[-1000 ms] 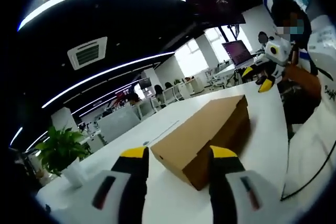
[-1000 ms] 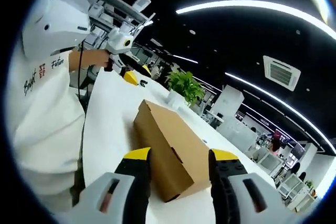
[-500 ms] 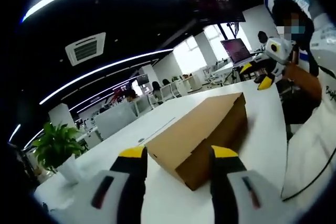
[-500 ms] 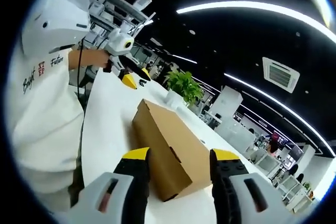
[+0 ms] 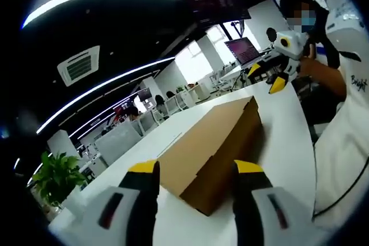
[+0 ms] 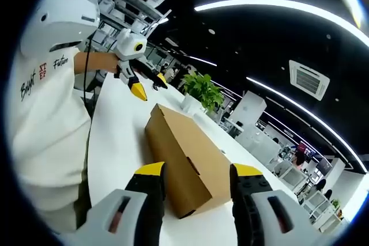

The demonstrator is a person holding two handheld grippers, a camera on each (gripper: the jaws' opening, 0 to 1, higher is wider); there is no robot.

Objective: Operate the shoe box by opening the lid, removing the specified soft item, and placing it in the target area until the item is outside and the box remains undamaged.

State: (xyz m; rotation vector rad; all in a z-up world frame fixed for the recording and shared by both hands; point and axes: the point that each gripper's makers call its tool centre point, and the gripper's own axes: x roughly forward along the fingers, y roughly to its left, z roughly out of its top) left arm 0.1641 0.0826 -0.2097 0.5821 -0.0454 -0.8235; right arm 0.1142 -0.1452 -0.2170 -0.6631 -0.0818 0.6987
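Note:
A closed brown cardboard shoe box point(image 5: 213, 142) lies on a white table point(image 5: 285, 142), its near end between my left gripper's jaws in the left gripper view. My left gripper point(image 5: 193, 171) is open and holds nothing, hovering short of the box's end. In the right gripper view the same box point(image 6: 184, 154) runs away from my right gripper point(image 6: 196, 172), which is open and holds nothing at the box's other end. The right gripper point(image 5: 271, 76) also shows beyond the box's far end in the left gripper view. The left gripper point(image 6: 141, 84) shows past the box in the right gripper view.
A person in a white shirt point(image 6: 40, 108) stands along the table's edge point(image 6: 92, 159). A potted green plant point(image 6: 202, 90) stands on the table beyond the box, plant point(image 5: 55, 180) too. Desks, chairs and screens point(image 5: 242, 50) stretch behind.
Both views have shifted a little as the hands moved. In the left gripper view the box now looks closer and larger. Both grippers stay open.

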